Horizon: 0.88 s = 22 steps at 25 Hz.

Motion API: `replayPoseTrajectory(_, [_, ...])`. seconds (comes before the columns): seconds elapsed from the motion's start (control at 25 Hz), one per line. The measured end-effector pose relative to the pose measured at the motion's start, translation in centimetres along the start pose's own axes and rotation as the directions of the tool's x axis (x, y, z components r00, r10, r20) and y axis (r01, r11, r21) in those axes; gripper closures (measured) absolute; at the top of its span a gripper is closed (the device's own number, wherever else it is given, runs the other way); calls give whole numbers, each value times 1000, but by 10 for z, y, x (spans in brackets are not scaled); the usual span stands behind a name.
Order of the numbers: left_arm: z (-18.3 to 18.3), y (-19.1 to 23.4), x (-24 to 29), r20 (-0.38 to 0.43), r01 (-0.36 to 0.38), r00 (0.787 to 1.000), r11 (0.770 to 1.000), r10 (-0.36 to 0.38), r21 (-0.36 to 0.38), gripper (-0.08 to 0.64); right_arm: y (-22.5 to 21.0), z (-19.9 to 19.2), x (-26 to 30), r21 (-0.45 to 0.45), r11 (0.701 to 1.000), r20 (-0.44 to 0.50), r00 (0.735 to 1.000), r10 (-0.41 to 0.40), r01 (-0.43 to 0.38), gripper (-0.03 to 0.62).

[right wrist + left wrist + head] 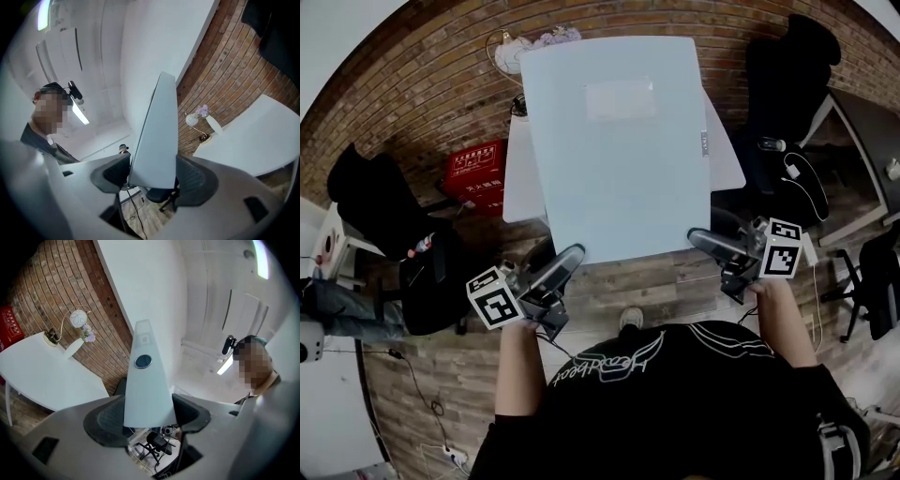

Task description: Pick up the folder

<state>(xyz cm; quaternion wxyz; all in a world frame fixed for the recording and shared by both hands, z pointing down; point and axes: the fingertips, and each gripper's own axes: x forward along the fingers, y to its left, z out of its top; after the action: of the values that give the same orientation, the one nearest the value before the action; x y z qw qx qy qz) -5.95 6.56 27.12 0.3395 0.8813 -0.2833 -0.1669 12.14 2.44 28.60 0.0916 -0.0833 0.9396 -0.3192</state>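
White table (517,183) stands on a wood-plank floor (666,281). On the tabletop, at its far edge, two items close together: a round-headed desk lamp (78,318) and a white vase (73,347) of pale flowers. Red box (476,173) on the floor beside the table.

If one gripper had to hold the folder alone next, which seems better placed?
Left, probably: the left gripper clamps the folder at its holed spine; the right gripper grips the opposite edge.

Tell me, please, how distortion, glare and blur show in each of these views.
Head view: fisheye curves the brick wall around the sharp, evenly lit folder. Left gripper view: a ceiling light glares top right, corners go dark. Right gripper view: similar glare top left.
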Motion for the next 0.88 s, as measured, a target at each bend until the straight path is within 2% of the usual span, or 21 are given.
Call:
replayPoseTrajectory(0.44, [-20,-27,5,-6,-5,1000,1000,5,16,262,20,0,-26,-29,1000,28,1000,13,-12,333])
replayPoseTrajectory(0.88, [-18,-33,14,-16,-15,1000,999,15,30,262,20,7,-33,-32,999,38,999,20,-19,333])
